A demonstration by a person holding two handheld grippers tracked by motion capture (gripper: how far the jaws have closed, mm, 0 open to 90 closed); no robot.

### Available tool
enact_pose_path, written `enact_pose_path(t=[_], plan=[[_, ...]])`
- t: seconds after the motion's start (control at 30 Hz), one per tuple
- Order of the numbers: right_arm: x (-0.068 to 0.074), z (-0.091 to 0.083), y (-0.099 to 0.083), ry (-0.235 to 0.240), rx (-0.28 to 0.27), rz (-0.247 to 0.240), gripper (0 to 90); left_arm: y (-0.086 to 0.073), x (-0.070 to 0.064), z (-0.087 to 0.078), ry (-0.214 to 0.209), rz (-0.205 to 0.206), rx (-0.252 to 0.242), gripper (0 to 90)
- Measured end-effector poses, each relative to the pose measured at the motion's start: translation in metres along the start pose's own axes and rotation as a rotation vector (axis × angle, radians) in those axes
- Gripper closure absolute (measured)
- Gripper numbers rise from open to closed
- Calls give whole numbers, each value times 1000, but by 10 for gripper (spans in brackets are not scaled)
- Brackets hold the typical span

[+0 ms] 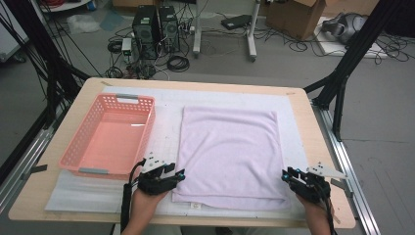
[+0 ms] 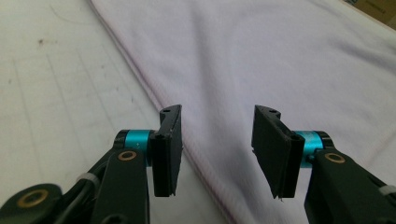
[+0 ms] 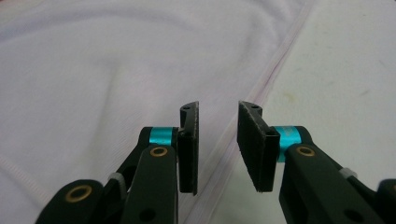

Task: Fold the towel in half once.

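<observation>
Lilac towel (image 1: 228, 152), one; pink basket (image 1: 110, 135), one; two grippers, left (image 1: 180, 175), right (image 1: 285, 177).

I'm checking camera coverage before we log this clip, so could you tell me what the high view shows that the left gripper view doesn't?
High view alone: the pink basket, the right gripper at the towel's near right corner, the wooden table, the floor with computers.

Left gripper view alone: the towel's stitched hem passing between the open jaws, close up.

Both: the lilac towel, the white mat, and the left gripper.
</observation>
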State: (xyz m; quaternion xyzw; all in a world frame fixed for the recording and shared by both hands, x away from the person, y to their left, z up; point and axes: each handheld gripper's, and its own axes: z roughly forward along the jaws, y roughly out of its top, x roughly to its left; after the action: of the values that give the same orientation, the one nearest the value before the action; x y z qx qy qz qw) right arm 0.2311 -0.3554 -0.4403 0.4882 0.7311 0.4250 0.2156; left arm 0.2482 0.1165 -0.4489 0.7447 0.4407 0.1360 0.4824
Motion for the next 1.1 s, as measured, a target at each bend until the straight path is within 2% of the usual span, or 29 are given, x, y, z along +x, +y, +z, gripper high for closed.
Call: enact_pose_path(t=[0.1, 0.17, 0.3, 0.4, 0.47, 0.53, 0.57, 0.7, 0.83, 1.0, 1.1], plan=[[8, -10, -7, -4, -8, -18, 670, -8, 0, -10, -10, -14, 13, 530], [13, -18, -12, -1, -15, -14, 650, -13, -1, -16, -12, -19, 24, 531], [20, -30, -16, -9, -37, -21, 569, -20, -5, -22, -33, -42, 49, 543], [22, -37, -20, -33, -26, -37, 561, -22, -11, -21, -30, -26, 63, 575], [20, -40, -24, -42, -6, -26, 604, -23, -14, -19, -25, -4, 68, 624], [17, -41, -28, -23, 10, 0, 683, -23, -16, -18, -15, 10, 70, 682], [16, -41, -29, -15, 14, 4, 686, -24, -17, -18, -14, 21, 69, 737], [16, -36, -29, 5, 31, 20, 682, -24, -18, -20, -11, 39, 63, 823], [20, -27, -31, 14, 75, 3, 668, -25, -17, -20, -19, 54, 55, 850], [26, -23, -31, 23, 86, -23, 666, -24, -17, -24, -34, 59, 20, 859], [28, -23, -30, 24, 83, -40, 634, -21, -17, -29, -43, 60, -12, 859]])
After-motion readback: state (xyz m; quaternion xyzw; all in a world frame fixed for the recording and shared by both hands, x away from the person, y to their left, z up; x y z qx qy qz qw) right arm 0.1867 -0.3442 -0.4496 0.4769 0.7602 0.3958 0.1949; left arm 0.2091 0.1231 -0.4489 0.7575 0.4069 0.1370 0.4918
